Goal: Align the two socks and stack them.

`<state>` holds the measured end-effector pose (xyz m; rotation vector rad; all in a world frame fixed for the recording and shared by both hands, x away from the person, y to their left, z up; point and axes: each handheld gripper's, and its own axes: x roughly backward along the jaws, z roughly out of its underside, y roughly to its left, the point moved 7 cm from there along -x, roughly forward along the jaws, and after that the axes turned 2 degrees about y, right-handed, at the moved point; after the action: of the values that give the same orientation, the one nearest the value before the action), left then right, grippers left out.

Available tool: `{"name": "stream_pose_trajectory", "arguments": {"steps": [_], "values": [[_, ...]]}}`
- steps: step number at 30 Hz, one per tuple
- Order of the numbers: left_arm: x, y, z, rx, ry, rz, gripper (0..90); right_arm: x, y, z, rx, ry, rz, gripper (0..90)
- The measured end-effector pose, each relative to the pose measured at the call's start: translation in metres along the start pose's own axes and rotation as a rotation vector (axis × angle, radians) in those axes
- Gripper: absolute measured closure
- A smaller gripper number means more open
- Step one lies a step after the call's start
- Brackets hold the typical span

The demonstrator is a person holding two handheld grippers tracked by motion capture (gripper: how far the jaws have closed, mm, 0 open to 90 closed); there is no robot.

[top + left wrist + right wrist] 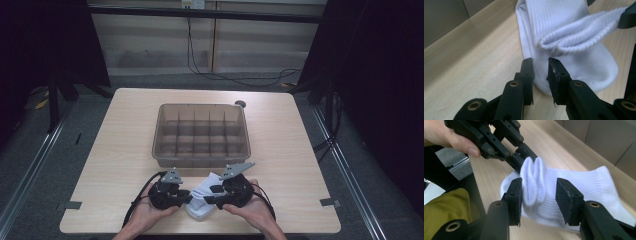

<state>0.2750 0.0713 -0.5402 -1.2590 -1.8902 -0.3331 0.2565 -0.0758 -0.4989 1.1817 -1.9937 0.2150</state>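
Sock (574, 185) is straddled at frame centre by right gripper (539, 195), fingers half open; left gripper (541, 72) fingers narrowly parted, nothing clamped.

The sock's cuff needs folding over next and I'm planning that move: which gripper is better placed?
Probably the right gripper: its open jaws flank the raised cuff fold of the sock. The left gripper sits at the sock's edge, beside the fold.
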Motion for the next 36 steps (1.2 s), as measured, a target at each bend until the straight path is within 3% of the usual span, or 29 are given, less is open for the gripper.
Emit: {"name": "stream_pose_trajectory", "arguments": {"steps": [6, 8, 10, 12, 18, 22, 25, 36], "values": [[0.015, -0.001, -0.002, 0.010, -0.034, 0.017, 73.6, 0.002, -0.002, -0.005, -0.019, -0.035, -0.021, 68.6], [0.017, -0.002, -0.002, 0.006, -0.038, 0.027, 73.5, 0.002, 0.000, -0.007, -0.015, -0.045, -0.017, 68.8], [0.016, -0.001, -0.002, 0.004, -0.034, 0.008, 73.4, 0.002, 0.000, -0.008, -0.013, -0.046, -0.022, 68.8], [0.017, 0.000, -0.002, 0.016, -0.037, 0.009, 73.4, -0.003, 0.000, -0.004, -0.013, -0.017, -0.028, 66.7], [0.017, -0.010, -0.003, -0.006, -0.038, 0.033, 72.5, -0.025, 0.007, 0.009, 0.004, 0.079, -0.037, 63.5], [0.012, -0.012, 0.002, -0.013, -0.010, 0.036, 69.7, -0.035, 0.006, 0.016, 0.022, 0.129, -0.023, 78.4], [0.009, -0.013, 0.003, -0.014, -0.005, 0.033, 65.1, -0.035, 0.006, 0.015, 0.031, 0.120, -0.017, 87.1], [0.003, -0.024, -0.002, -0.021, -0.018, 0.061, 50.1, -0.015, 0.001, 0.007, 0.020, 0.055, 0.011, 88.2]]}}
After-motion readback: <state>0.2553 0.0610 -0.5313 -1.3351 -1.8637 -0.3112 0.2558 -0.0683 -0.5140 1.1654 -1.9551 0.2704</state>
